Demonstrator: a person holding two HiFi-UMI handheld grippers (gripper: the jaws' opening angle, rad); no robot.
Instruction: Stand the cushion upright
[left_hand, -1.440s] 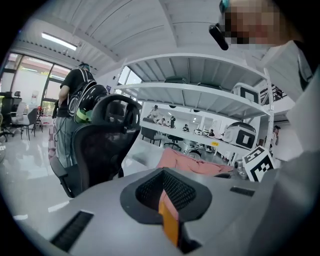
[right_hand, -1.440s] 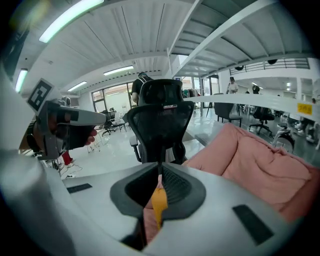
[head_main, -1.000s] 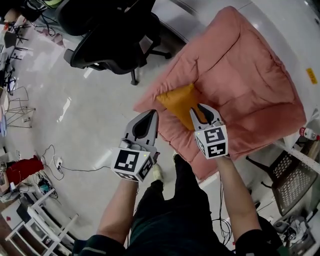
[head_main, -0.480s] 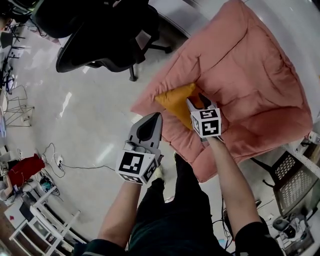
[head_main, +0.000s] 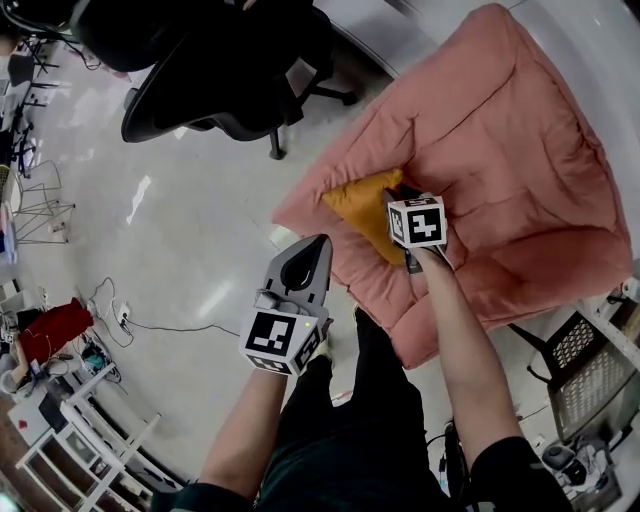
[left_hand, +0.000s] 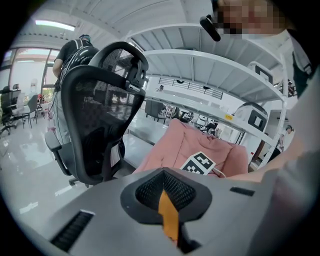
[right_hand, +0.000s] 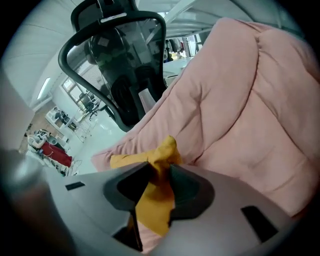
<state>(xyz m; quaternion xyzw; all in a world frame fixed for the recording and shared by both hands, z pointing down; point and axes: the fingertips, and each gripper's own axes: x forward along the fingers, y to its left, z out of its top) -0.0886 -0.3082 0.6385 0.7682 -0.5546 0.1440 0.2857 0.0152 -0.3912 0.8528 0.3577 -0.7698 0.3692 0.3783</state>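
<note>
A mustard-yellow cushion (head_main: 362, 207) lies flat near the front edge of a big pink quilted seat (head_main: 500, 170). My right gripper (head_main: 402, 192) points steeply down at the cushion's right corner, its marker cube covering most of the jaws. In the right gripper view the cushion's (right_hand: 159, 161) fabric bunches up between the two jaws of the right gripper (right_hand: 160, 172), which have just been closing and pinch it. My left gripper (head_main: 321, 242) hangs over the floor to the left of the seat, away from the cushion, with its jaws together on nothing (left_hand: 163, 172).
A black mesh office chair (head_main: 215, 80) stands on the glossy floor left of the pink seat. A wire shelf (head_main: 585, 360) sits at the right. Cables (head_main: 130, 325) and a red item (head_main: 50, 330) lie on the floor at the left.
My right gripper has dropped onto the cushion's corner and tilted further down, and the fabric is now caught between its jaws. The left gripper has sunk a little.
</note>
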